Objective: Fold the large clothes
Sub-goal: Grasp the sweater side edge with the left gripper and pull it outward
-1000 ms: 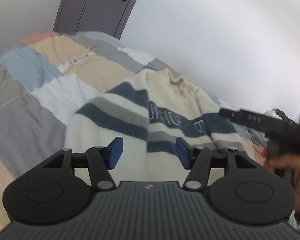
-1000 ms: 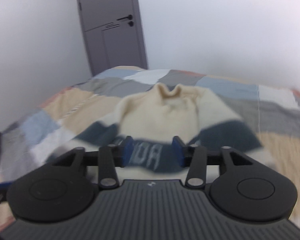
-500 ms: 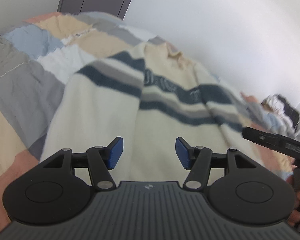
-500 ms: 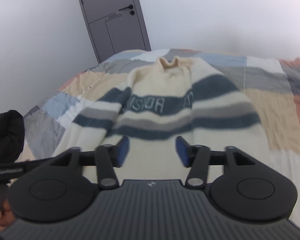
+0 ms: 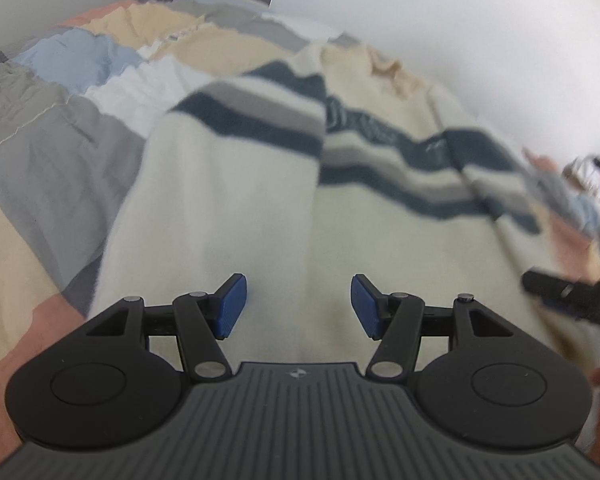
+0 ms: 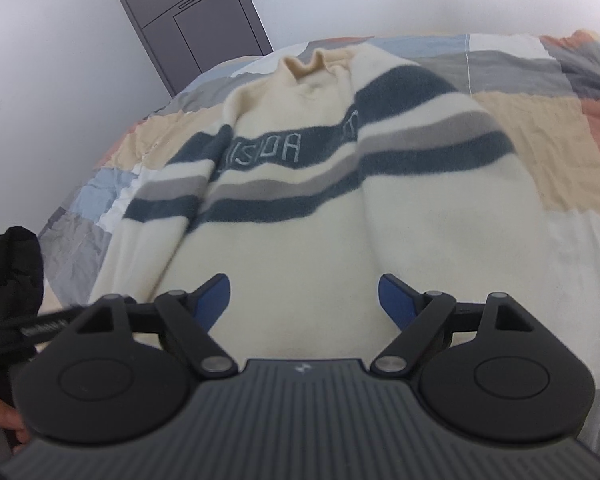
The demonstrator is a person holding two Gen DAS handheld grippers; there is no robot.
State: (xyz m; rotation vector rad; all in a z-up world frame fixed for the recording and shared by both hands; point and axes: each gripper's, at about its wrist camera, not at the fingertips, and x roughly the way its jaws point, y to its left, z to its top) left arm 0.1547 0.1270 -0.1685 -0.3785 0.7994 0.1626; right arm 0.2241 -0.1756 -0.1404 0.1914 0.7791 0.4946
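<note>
Two hand-held grippers are in view, each with two blue-padded fingers spread wide and grasping nothing. The left hand-held gripper (image 5: 298,306) hovers over the lower cream part of one large sweater (image 5: 260,200), its blue pads (image 5: 231,306) apart with bare knit showing between them. The right hand-held gripper (image 6: 302,302) is released too, its gap wider, and it hangs over the same sweater (image 6: 300,220) near the hem. Ahead of both, the sweater lies flat and face up on one bed with a patchwork quilt (image 6: 540,140), collar at the far end and two sleeves laid down along the body. Across the chest run two dark blue stripes and one grey stripe; the upper blue band carries pale stitched letters, of which "ISDA" reads in the right wrist view, the rest hidden by the sleeves. Quilt shows open to the left and right of the sweater. Beyond the bed's far edge stands one grey door (image 6: 196,12) in a white wall. In the left wrist view the picture is blurred, and the other tool's black body (image 5: 572,296) shows to the right.
</note>
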